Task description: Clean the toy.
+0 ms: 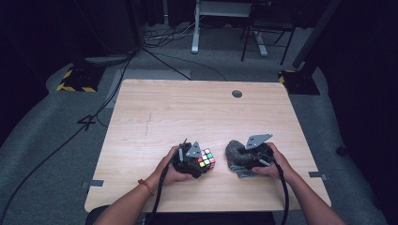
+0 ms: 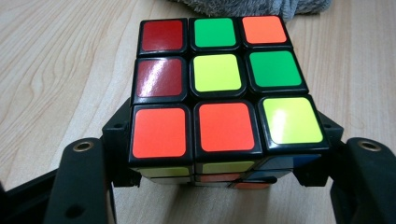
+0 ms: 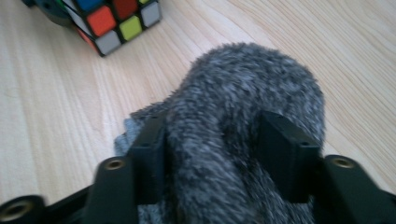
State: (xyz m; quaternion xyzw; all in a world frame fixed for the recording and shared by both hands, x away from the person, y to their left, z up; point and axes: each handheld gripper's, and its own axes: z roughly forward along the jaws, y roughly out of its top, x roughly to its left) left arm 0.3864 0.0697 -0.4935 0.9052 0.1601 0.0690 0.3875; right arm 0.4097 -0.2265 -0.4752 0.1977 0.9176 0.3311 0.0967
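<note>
Both grips made, nothing lifted yet

The left gripper (image 2: pixel 224 186) had clamped its jaws on the puzzle cube (image 2: pixel 219 88); just right of the cube, the right gripper (image 3: pixel 217 154) pinched the grey fuzzy cloth (image 3: pixel 243 102). Both things rested on the table (image 1: pixel 187 108); lifting seemingly remained.

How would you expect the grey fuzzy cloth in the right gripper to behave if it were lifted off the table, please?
The grey fuzzy cloth bulges up between the right gripper, so it is probably soft and floppy and would droop. Its plush pile suggests little slipping. It looks light and unlikely to roll toward the puzzle cube on the table.
</note>
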